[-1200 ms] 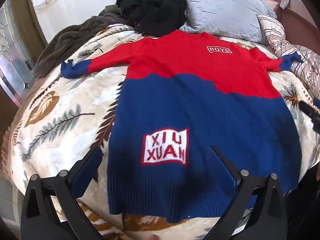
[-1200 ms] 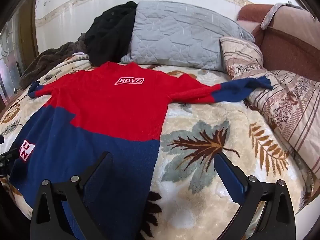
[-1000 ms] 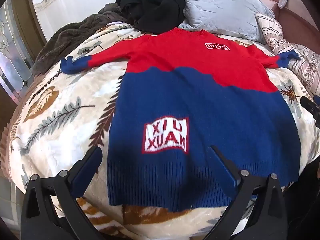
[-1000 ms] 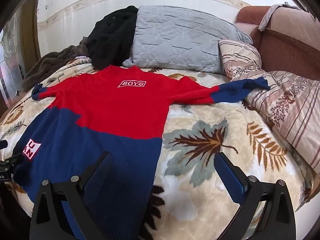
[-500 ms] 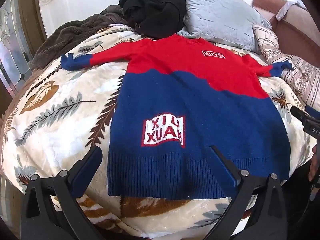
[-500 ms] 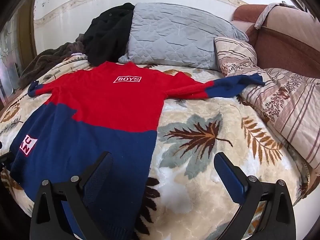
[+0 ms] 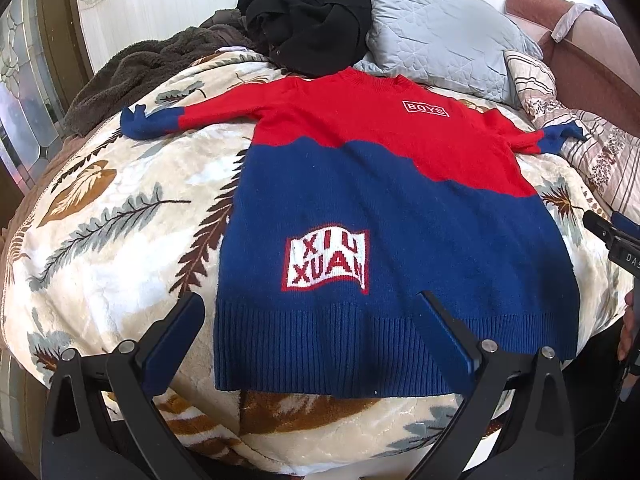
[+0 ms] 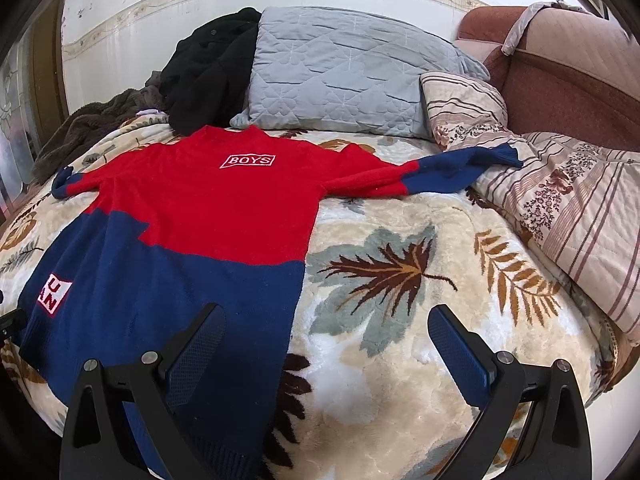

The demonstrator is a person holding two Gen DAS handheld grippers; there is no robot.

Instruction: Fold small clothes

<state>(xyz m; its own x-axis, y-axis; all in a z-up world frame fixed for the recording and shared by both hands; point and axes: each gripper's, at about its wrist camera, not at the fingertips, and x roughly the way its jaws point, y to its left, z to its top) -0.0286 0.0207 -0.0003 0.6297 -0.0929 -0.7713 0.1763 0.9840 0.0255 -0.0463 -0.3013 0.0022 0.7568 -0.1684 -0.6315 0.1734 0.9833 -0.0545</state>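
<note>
A red and blue sweater (image 7: 372, 184) lay flat, front up, sleeves spread, on a leaf-patterned blanket (image 7: 108, 248) covering the bed. The left gripper (image 7: 310, 332) hovered over the ribbed hem with its jaws spread wide, holding nothing. The right gripper (image 8: 326, 340) hung above the sweater's side edge, equally wide apart and empty.
</note>
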